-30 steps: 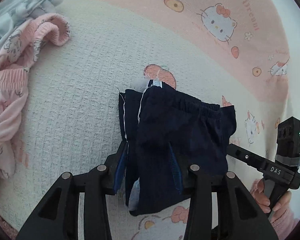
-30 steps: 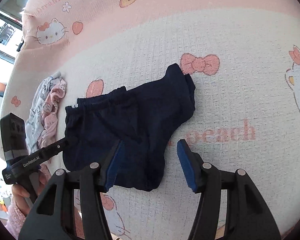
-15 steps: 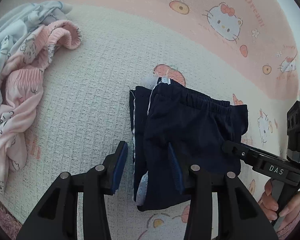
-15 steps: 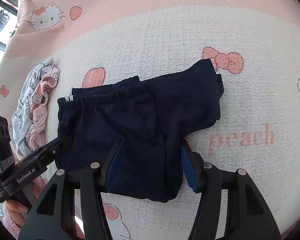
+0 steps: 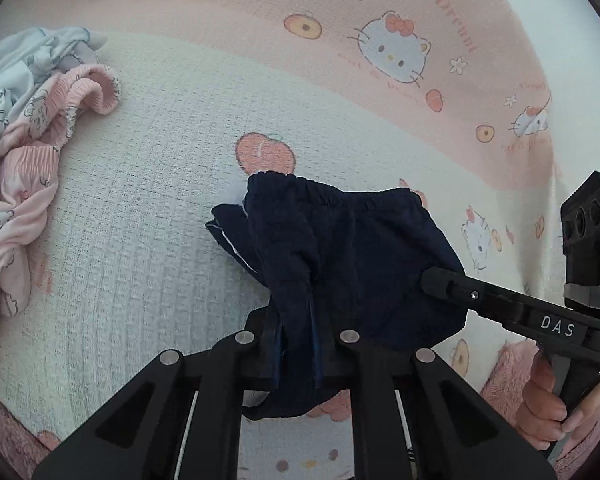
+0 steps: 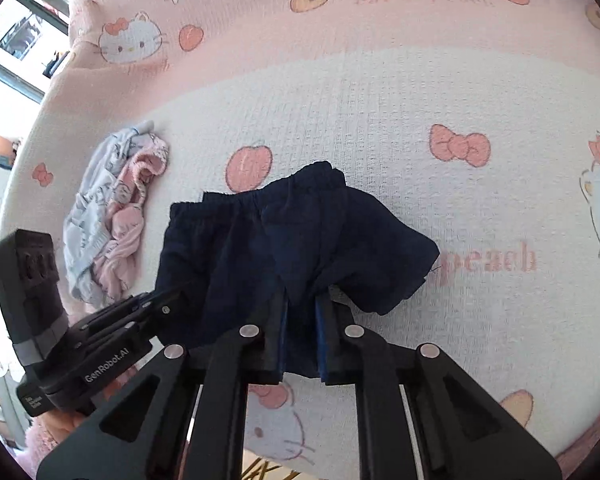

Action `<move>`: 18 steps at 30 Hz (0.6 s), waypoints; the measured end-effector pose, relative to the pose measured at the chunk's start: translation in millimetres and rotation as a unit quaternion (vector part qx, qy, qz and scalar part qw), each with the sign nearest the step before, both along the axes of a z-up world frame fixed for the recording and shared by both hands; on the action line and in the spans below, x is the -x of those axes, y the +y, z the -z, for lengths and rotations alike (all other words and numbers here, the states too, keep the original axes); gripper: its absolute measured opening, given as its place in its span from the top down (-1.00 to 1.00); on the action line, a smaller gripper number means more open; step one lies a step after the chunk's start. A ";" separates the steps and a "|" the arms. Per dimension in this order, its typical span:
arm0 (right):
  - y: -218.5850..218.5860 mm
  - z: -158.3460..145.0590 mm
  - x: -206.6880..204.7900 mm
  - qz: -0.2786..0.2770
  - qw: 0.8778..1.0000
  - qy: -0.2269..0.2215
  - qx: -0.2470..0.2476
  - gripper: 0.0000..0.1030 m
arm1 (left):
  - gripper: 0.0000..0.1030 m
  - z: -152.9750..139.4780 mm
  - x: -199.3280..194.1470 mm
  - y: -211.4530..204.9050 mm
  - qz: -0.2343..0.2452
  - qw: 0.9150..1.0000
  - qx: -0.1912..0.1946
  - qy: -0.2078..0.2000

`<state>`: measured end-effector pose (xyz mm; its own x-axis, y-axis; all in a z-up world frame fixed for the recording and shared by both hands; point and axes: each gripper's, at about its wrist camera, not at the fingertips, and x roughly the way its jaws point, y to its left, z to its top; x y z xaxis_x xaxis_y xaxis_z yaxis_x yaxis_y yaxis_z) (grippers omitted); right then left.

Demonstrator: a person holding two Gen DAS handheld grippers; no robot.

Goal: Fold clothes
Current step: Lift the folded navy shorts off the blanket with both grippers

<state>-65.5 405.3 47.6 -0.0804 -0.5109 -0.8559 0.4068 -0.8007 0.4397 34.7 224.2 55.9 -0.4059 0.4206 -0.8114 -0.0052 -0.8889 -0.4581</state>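
Observation:
A pair of dark navy shorts (image 5: 352,252) with an elastic waistband lies folded on a cream and pink cartoon-cat blanket (image 5: 160,208). My left gripper (image 5: 296,344) is closing on the shorts' near left edge, and the cloth bunches up between its pads. In the right wrist view the same shorts (image 6: 300,236) rise from the blanket where my right gripper (image 6: 302,340) is closing on their near right edge, cloth pinched between the blue pads. Each gripper shows in the other's view, the right gripper (image 5: 512,308) held by a hand and the left gripper (image 6: 100,340) at lower left.
A crumpled heap of pink and pale blue clothes (image 5: 32,152) lies at the far left of the blanket, also seen as the clothes heap (image 6: 112,212) in the right wrist view. A window (image 6: 16,40) shows beyond the blanket's upper left edge.
Both grippers stood wide open around the shorts' near edge; now both have closed on the cloth and lifted it, so the shorts bunch and rise off the blanket.

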 end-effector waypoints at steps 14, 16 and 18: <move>94.2 -47.7 -5.9 0.055 0.997 0.010 0.045 0.81 | 0.79 -60.9 -1.7 97.1 0.104 0.993 -0.042 0.030; 124.7 -60.5 5.8 0.066 0.996 0.026 0.051 0.80 | 0.79 -69.9 8.5 121.2 0.122 0.991 -0.050 0.035; 154.0 -70.5 18.7 0.084 0.994 0.035 0.061 0.80 | 0.79 -75.2 19.8 151.0 0.145 0.987 -0.061 0.036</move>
